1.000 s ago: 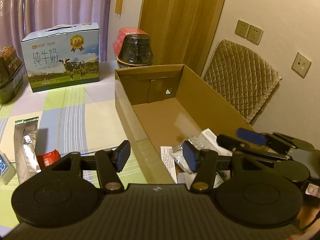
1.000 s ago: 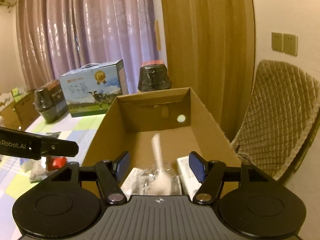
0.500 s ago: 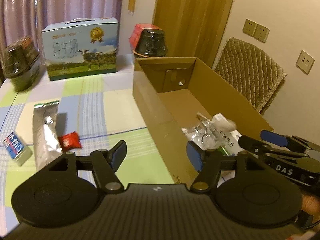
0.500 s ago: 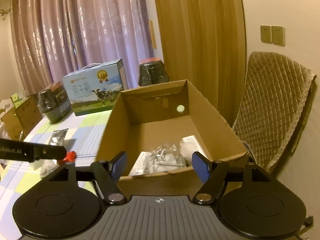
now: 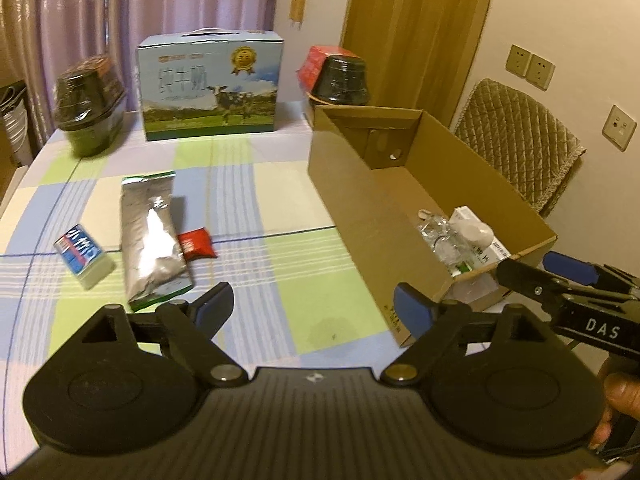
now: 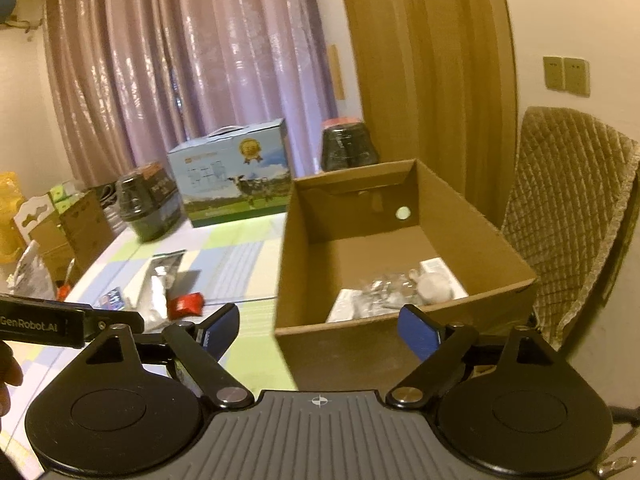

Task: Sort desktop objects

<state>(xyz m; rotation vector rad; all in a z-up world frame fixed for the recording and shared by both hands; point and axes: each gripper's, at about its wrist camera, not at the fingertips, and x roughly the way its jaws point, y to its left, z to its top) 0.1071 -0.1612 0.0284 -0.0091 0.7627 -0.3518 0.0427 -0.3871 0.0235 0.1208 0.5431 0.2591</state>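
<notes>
Two grippers are opening wide with nothing between their jaws: the left gripper (image 5: 312, 304) hangs over the checked tablecloth (image 5: 304, 272), the right gripper (image 6: 318, 330) just before the near wall of the cardboard box (image 6: 360, 352). A second ago both sat over the box with narrower jaws; they have since drawn back from it, and the white packets and clear wrapping (image 5: 460, 236) now lie inside. That batch looks sorted. Three things remain out on the cloth: a silver pouch (image 5: 154, 236), a small red packet (image 5: 196, 244) touching its side, and a blue-and-white pack (image 5: 82, 254) just beside them. The left gripper, being nearer, is likely to take one next.
</notes>
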